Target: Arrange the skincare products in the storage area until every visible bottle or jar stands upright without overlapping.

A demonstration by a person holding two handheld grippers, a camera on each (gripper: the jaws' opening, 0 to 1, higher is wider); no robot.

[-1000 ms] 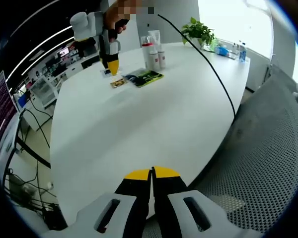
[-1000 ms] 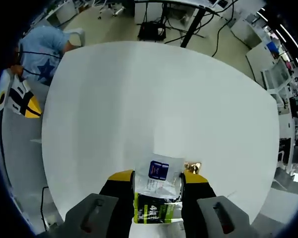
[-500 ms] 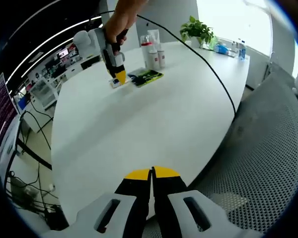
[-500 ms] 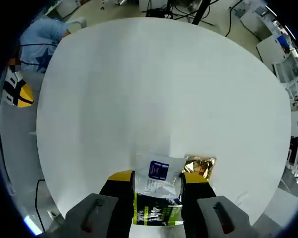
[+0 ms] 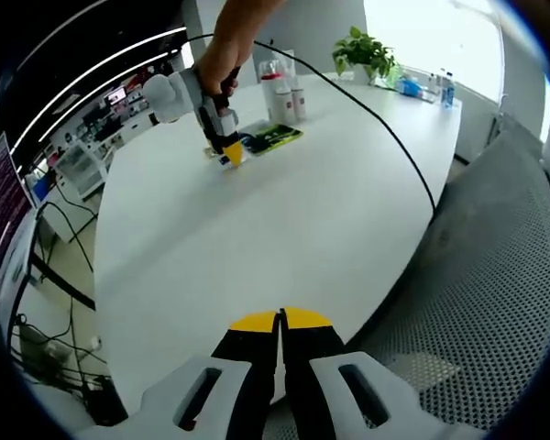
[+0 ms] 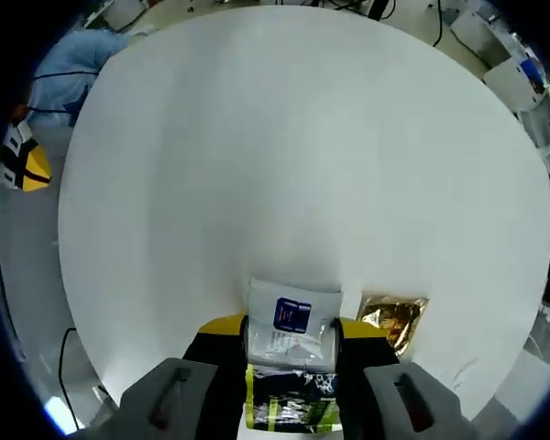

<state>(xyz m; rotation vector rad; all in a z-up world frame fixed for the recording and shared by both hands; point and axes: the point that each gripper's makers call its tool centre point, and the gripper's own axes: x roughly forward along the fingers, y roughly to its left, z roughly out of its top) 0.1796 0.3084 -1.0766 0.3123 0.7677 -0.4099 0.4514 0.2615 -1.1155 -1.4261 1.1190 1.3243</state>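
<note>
While hovering over the table (image 6: 257, 165), right gripper (image 6: 291, 330) clamping a white sachet (image 6: 291, 323) between its yellow-tipped jaws, blue label facing up. Lying beneath the jaws: green-black packet (image 6: 293, 411). Resting just beside the jaw on the table: gold sachet (image 6: 396, 319). Showing at far left, off the table edge: left gripper (image 6: 25, 165).

Seen from the left gripper view, left gripper (image 5: 280, 320) sitting closed and empty, tips together at the near table edge (image 5: 257, 238). Far across: right gripper (image 5: 227, 151) tipping down by the packet (image 5: 273, 138), hand (image 5: 218, 66) gripping it. Standing upright just behind: 3 bottles (image 5: 277, 95), close together.
</note>
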